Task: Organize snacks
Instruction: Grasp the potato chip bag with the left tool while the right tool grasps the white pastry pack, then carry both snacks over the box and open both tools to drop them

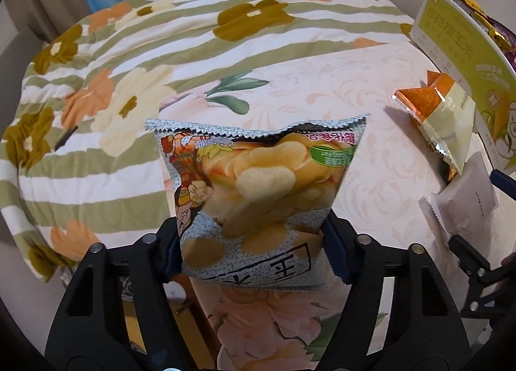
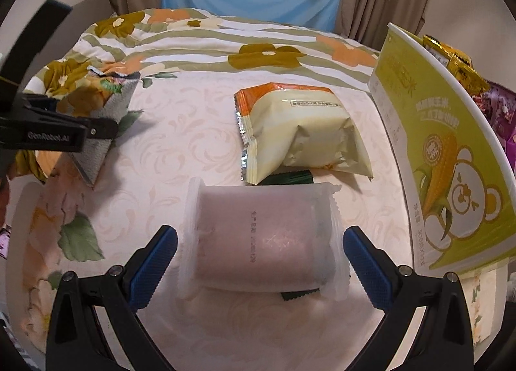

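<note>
The frosted packet (image 2: 262, 239) was noted flat on the bedsheet (image 2: 180, 145) directly between the wide-open right gripper (image 2: 259, 255) fingers, long axis along them, while the chip bag (image 1: 258, 200) was held clamped by the left gripper (image 1: 254, 248).

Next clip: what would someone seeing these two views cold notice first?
First, the chip bag, clamped between the left gripper fingers and lifted off the floral bedsheet. Next, the frosted white packet lying between the open fingers of the right gripper, untouched. Behind it sits an orange-and-cream pastry packet, with the tall green corn box standing at the right edge.
</note>
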